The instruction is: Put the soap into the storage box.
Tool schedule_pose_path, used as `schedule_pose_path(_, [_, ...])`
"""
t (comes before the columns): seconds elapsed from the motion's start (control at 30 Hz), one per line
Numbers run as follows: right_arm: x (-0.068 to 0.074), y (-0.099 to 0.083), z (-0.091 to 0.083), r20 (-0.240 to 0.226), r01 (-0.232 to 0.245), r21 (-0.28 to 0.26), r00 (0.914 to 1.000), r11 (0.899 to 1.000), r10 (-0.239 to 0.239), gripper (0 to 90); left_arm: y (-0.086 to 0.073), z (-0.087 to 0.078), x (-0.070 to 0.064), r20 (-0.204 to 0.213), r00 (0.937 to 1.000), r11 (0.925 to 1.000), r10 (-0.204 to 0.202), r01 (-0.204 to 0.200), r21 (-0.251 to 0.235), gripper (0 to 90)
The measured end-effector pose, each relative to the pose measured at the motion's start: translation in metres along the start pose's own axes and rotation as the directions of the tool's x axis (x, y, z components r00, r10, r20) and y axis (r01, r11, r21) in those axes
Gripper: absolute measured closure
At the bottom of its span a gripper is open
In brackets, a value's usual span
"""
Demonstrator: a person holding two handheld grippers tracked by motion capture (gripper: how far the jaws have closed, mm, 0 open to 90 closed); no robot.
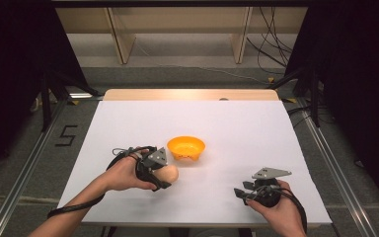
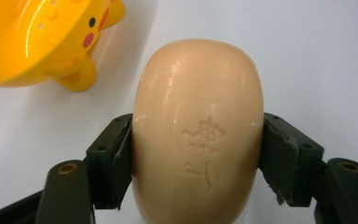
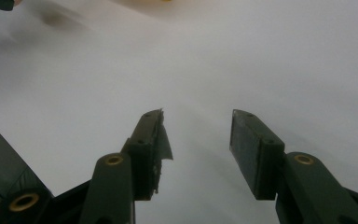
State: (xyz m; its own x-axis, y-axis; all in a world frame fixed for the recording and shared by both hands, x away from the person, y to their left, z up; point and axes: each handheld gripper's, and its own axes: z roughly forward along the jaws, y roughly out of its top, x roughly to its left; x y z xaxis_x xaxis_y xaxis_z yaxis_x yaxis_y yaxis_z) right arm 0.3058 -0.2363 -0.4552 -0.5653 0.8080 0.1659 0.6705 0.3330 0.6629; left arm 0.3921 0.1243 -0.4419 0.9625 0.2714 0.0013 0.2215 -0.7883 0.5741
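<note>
- Left gripper, held in the person's left hand, clamped on a smooth, pale peach, oval bar of soap, just in front of and slightly left of the small yellow plastic bowl.
- Seen along the left gripper: black pads pressed against both long sides of the soap, stamped characters facing the camera, rounded end pointing beyond the jaws.
- Carried close over the white table, near the bowl but not touching it; impossible to tell whether the soap rested on the surface.
- Beside the soap in that view, the bowl, with stubby feet and a painted chick face: black eye dot, orange cheek.
- Right gripper, held in the right hand, well apart from the bowl, toward the table's near right edge.
- Seen along the right gripper: jaws spread wide with nothing between them, only the blurred white table below.
</note>
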Motion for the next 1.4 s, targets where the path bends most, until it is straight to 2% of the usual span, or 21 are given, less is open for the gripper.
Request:
schedule_pose_path(0.17, [0.000,0.000,0.000,0.003,-0.001,-0.005,1.0000,1.000,0.001,54.1,-0.001,-0.006,0.001,-0.008,1.0000,0.9998,-0.005,0.005,-0.020,32.0])
schedule_pose_path(0.2, [0.000,0.000,0.000,0.003,-0.005,-0.007,1.0000,1.000,0.005,54.0,0.000,-0.007,0.003,-0.012,0.9999,0.9997,0.010,-0.010,-0.024,32.0])
schedule_pose_path(0.23, [0.000,0.000,0.000,0.001,-0.005,-0.008,1.0000,1.000,0.005,53.9,0.000,-0.007,0.002,-0.012,0.9999,0.9996,-0.005,0.005,-0.029,32.0])
schedule_pose_path(0.27, [-0.003,0.000,0.001,0.010,0.035,-0.032,0.9993,0.999,-0.035,53.8,0.000,-0.008,0.003,-0.015,0.9999,0.9996,0.000,0.000,-0.029,31.9])
schedule_pose_path(0.33, [-0.001,0.000,0.000,0.004,0.006,-0.020,1.0000,1.000,-0.005,53.6,0.000,-0.009,0.004,-0.017,0.9998,0.9990,-0.005,0.005,-0.045,31.9])
schedule_pose_path(0.37, [-0.001,0.000,0.000,0.001,0.011,-0.023,0.9999,1.000,-0.011,53.4,-0.001,-0.010,0.004,-0.012,0.9999,0.9986,-0.007,0.006,-0.053,32.0])
schedule_pose_path(0.4, [-0.001,0.000,0.000,0.006,-0.009,-0.010,0.9999,1.000,0.009,53.3,0.000,-0.011,0.005,-0.021,0.9998,0.9984,0.009,-0.010,-0.055,32.0])
schedule_pose_path(0.43, [-0.001,0.000,0.000,0.015,-0.010,-0.010,0.9998,1.000,0.010,53.2,0.000,-0.011,0.005,-0.013,0.9999,0.9986,-0.008,0.007,-0.053,32.0])
schedule_pose_path(0.53, [-0.001,0.000,-0.001,0.012,-0.005,-0.010,0.9999,1.000,0.006,52.9,0.000,-0.013,0.005,-0.016,0.9999,0.9978,-0.004,0.003,-0.066,32.0])
schedule_pose_path(0.57, [-0.003,0.001,0.001,0.005,0.028,-0.032,0.9996,0.999,-0.028,52.9,0.000,-0.013,0.006,-0.019,0.9998,0.9978,0.002,-0.003,-0.066,32.0])
schedule_pose_path(0.7, [-0.003,0.000,0.001,0.005,0.024,-0.032,0.9997,0.999,-0.024,52.5,0.002,-0.014,0.007,-0.009,0.9999,0.9971,0.006,-0.007,-0.076,32.0])
schedule_pose_path(0.77, [-0.003,0.000,0.001,0.007,0.026,-0.034,0.9996,0.999,-0.026,52.4,0.002,-0.015,0.007,-0.015,0.9998,0.9962,-0.013,0.012,-0.086,32.0])
schedule_pose_path(0.9, [-0.001,0.000,-0.001,0.006,-0.014,-0.009,0.9999,1.000,0.014,52.3,0.004,-0.017,0.010,-0.025,0.9996,0.9953,-0.013,0.011,-0.097,32.0])
schedule_pose_path(1.03, [-0.002,0.000,0.000,0.000,-0.006,-0.025,1.0000,1.000,0.006,52.0,0.006,-0.020,0.012,-0.026,0.9993,0.9924,-0.025,0.022,-0.121,32.0])
schedule_pose_path(1.13, [-0.002,0.000,-0.001,0.004,-0.006,-0.023,1.0000,1.000,0.006,51.9,0.008,-0.022,0.014,-0.030,0.9994,0.9921,-0.016,0.012,-0.125,32.0])
schedule_pose_path(1.17, [-0.002,0.000,-0.001,0.012,-0.005,-0.024,0.9999,1.000,0.006,51.9,0.009,-0.023,0.014,-0.033,0.9991,0.9917,-0.025,0.020,-0.127,32.0])
schedule_pose_path(1.2, [-0.002,0.000,-0.001,0.013,0.001,-0.026,0.9999,1.000,-0.001,51.9,0.010,-0.023,0.016,-0.033,0.9994,0.9919,-0.010,0.006,-0.127,32.0])
schedule_pose_path(1.23, [-0.003,0.001,0.000,0.013,0.009,-0.034,0.9999,0.999,-0.009,51.8,0.011,-0.023,0.016,-0.028,0.9993,0.9916,-0.024,0.020,-0.128,32.0])
schedule_pose_path(1.27, [-0.002,0.000,-0.001,0.014,0.006,-0.032,0.9999,0.999,-0.005,51.8,0.011,-0.024,0.018,-0.038,0.9992,0.9917,-0.014,0.009,-0.128,32.0])
schedule_pose_path(1.37, [-0.003,0.000,0.000,0.013,0.005,-0.034,0.9999,0.999,-0.004,51.7,0.013,-0.024,0.020,-0.046,0.9984,0.9898,-0.033,0.026,-0.140,32.0])
schedule_pose_path(1.4, [-0.003,0.000,0.000,0.013,0.005,-0.035,0.9999,0.999,-0.005,51.7,0.014,-0.025,0.021,-0.042,0.9988,0.9904,-0.026,0.020,-0.137,31.9])
